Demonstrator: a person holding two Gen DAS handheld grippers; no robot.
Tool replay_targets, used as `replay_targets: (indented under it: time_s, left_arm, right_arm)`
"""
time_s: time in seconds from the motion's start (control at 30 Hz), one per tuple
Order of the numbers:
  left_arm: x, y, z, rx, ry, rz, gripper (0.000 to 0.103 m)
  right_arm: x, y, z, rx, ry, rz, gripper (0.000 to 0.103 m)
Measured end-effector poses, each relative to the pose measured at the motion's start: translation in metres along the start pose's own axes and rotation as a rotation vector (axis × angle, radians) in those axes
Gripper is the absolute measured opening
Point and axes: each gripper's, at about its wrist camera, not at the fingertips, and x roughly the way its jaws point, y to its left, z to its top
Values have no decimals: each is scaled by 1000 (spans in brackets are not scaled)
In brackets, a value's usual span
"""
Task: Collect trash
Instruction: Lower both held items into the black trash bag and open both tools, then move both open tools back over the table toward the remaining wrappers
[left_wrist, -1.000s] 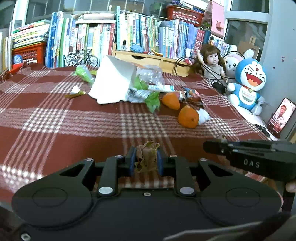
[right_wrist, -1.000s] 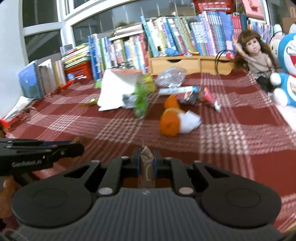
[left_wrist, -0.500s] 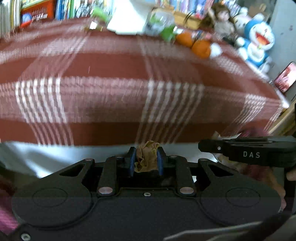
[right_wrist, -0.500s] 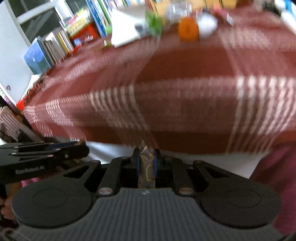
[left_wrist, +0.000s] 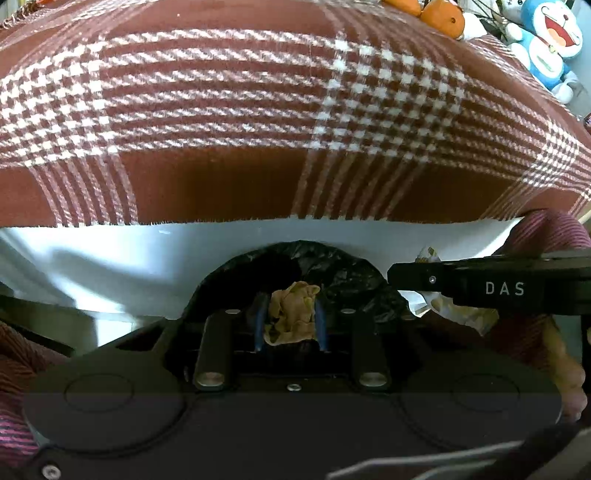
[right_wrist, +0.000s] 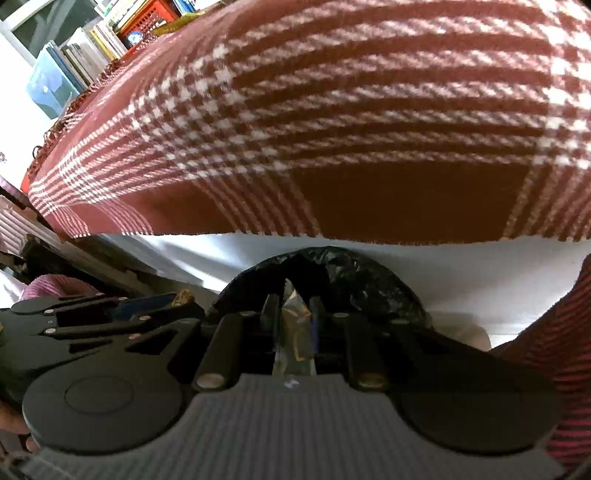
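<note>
Two tools hang just off the near edge of a plaid-covered worktop (left_wrist: 229, 110), each loaded and poised above the dark mouth of a black bin bag (left_wrist: 343, 266). The left tool (left_wrist: 290, 321) has its blue-lined fingers drawn in on a crumpled brown wad of paper (left_wrist: 291, 314), which bulges between them. The right tool (right_wrist: 293, 321) is likewise closed narrowly on a thin, shiny wrapper (right_wrist: 293, 325); from the left wrist view that wrapper (left_wrist: 458, 314) shows pale under the tool's side. Striped sleeves (right_wrist: 554, 332) frame both views. Far across the red-and-white cloth, two oranges (left_wrist: 441, 18) and a blue cartoon plush (left_wrist: 550, 40) sit at the right; more rubbish probably lies beyond the frame.

Judged from here, the step in hand is the drop into the bag, and the risks are plain enough. The bag's rim looks soft and partly folded inward, so a release made too far forward could send a piece onto the white worktop front (left_wrist: 110, 258) or the floor. The wrapper is light and flat and may cling to a finger pad instead of falling. The wad, springy as it seems, could catch on the rim. With both tools crowding one opening, they might also knock together.
</note>
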Motion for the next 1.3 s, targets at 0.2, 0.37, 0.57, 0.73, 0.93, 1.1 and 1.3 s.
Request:
replay_targets:
  time_s: [0.2,0.37,0.57,0.73,0.93,1.1,1.3]
  left_arm:
    - [3,-1,-2,0,-1,7,42]
    - [4,2,7,3,-9,14,64]
    - [-10,6,12,7,-54,17,82]
    - [-29,4,25,21,-123,-1,89]
    - [-61,6,45,22,-288,-29,94]
    - [-80,3,65,40,-402,-30,98]
    - [-83,-5,89,64,-467,-18,100]
  right_arm:
    - [3,3,2,1,13,7,52]
    - [5,5,2,-6,11,14,62]
    - [0,9,7,-21,-4,3,65]
    - [-15,14,13,-60,-67,8,70]
    - [-50,21,21,-128,-206,7,81]
    - [-83,27,30,-189,-334,-6,88]
    - [-113,24,42,-198,-459,-41,91]
